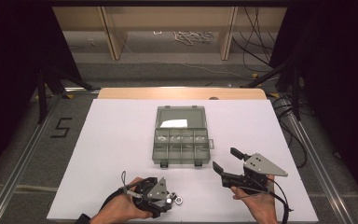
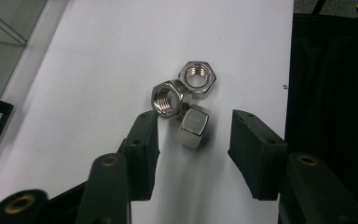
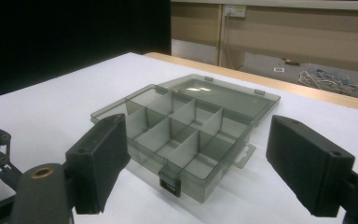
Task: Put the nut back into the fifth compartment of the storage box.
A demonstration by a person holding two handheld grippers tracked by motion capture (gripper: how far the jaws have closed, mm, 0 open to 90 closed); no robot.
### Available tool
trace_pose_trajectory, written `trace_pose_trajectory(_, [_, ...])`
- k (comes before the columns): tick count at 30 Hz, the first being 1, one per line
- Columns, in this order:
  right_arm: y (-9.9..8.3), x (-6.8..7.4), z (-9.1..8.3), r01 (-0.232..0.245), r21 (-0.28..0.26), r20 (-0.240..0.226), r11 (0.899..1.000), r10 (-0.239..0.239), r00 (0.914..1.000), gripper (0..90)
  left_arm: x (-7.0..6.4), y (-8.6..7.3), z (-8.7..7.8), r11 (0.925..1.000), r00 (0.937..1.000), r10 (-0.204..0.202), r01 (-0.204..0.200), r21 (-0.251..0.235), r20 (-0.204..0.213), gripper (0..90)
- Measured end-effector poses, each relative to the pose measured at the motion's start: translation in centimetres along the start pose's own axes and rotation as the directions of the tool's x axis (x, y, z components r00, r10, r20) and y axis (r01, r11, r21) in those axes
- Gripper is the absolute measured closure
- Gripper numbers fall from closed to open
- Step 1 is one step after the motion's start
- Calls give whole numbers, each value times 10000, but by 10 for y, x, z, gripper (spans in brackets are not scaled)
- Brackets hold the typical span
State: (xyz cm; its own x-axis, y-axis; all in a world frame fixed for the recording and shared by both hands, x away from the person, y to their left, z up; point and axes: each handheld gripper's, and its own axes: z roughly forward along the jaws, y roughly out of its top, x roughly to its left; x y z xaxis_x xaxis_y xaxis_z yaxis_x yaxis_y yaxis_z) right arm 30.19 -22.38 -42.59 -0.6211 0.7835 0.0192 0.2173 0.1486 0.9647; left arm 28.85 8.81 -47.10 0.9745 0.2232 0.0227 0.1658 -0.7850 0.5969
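Looking along your left gripper (image 2: 193, 140), you have its jaws spread with the on-edge nut (image 2: 193, 126) between the tips, two more nuts (image 2: 182, 87) touching just beyond. Farther off, your right gripper (image 3: 196, 158) hangs released before the open compartment box (image 3: 186, 128).

Black curtains (image 1: 9, 70) either side, grey floor (image 1: 168, 70) — wooden shelving (image 1: 168, 21), loose cables (image 1: 256, 42) behind.
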Motion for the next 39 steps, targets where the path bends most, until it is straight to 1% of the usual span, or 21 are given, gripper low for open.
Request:
trace_pose_trajectory(1, [0,0,0,-1,7,4,10000,1,10000,217,0,0,1,10000,10000,34,-34,-11,-17,556])
trace_pose_trajectory(2, [0,-1,0,-6,14,24,10000,6,10000,219,0,1,0,9998,9999,166,-166,81,-5,567])
trace_pose_trajectory(7, [0,-1,0,-31,39,51,10000,31,10000,228,-3,1,4,9995,9997,207,-209,219,95,644])
trace_pose_trajectory(9, [0,-1,0,-41,16,44,10000,41,10000,232,-4,1,5,9997,10000,88,-89,209,35,663])
trace_pose_trajectory(11, [0,-1,0,-40,99,-26,9999,40,10000,234,-3,1,4,9994,10000,95,-95,344,24,694])
trace_pose_trajectory(14, [0,-1,0,-41,50,-38,10000,41,10000,237,-4,2,6,9995,10000,69,-67,309,-69,725])
trace_pose_trajectory(15, [0,-1,0,-46,61,-42,10000,46,10000,237,-4,2,6,9990,9997,194,-189,415,-114,733])
trace_pose_trajectory(19, [0,-1,0,-16,98,-10,10000,16,10000,239,-3,3,7,9974,9992,398,-393,605,-73,771])
trace_pose_trajectory(24, [0,-1,0,-6,106,-15,9999,7,10000,241,-5,4,7,9975,9990,415,-406,579,-145,781])
trace_pose_trajectory(28, [0,-1,0,-6,73,-31,10000,6,10000,242,-4,5,5,9962,9981,602,-591,634,-159,783])
trace_pose_trajectory(29, [0,-1,0,5,121,-27,9999,-5,10000,242,-4,5,4,9974,9987,492,-485,542,-115,783])
trace_pose_trajectory(30, [0,-1,0,-10,72,-18,10000,10,10000,242,-4,6,3,9974,9985,517,-508,518,-166,783])
trace_pose_trajectory(31, [0,-1,0,-10,56,-20,10000,10,10000,242,-3,6,1,9961,9980,622,-613,637,-125,783])
trace_pose_trajectory(32, [0,-1,0,-7,65,-16,10000,7,10000,242,-4,6,0,9975,9985,507,-496,507,-203,783])
trace_pose_trajectory(33, [0,-1,0,-9,48,-21,10000,10,10000,242,-3,6,-2,9975,9985,514,-503,506,-199,783])
trace_pose_trajectory(34, [0,-1,0,-3,153,-34,9999,3,10000,241,-2,7,-4,9970,9981,572,-558,538,-244,783])
trace_pose_trajectory(35, [0,-1,0,-9,158,-43,9999,10,10000,241,-2,6,-5,9989,9992,326,-319,337,-210,783])
trace_pose_trajectory(36, [0,-1,0,-6,133,-86,9999,7,10000,240,0,7,-7,9980,9986,455,-444,440,-258,782])
trace_pose_trajectory(37, [0,-1,0,-11,26,-27,10000,12,10000,239,0,6,-8,9993,9992,282,-274,262,-291,783])
trace_pose_trajectory(38, [0,-1,0,-8,38,-12,10000,8,10000,238,2,7,-11,9986,9987,382,-368,384,-349,783])
trace_pose_trajectory(39, [0,-1,0,-4,9,-73,10000,5,10000,239,2,6,-12,9993,9990,262,-253,271,-367,783])
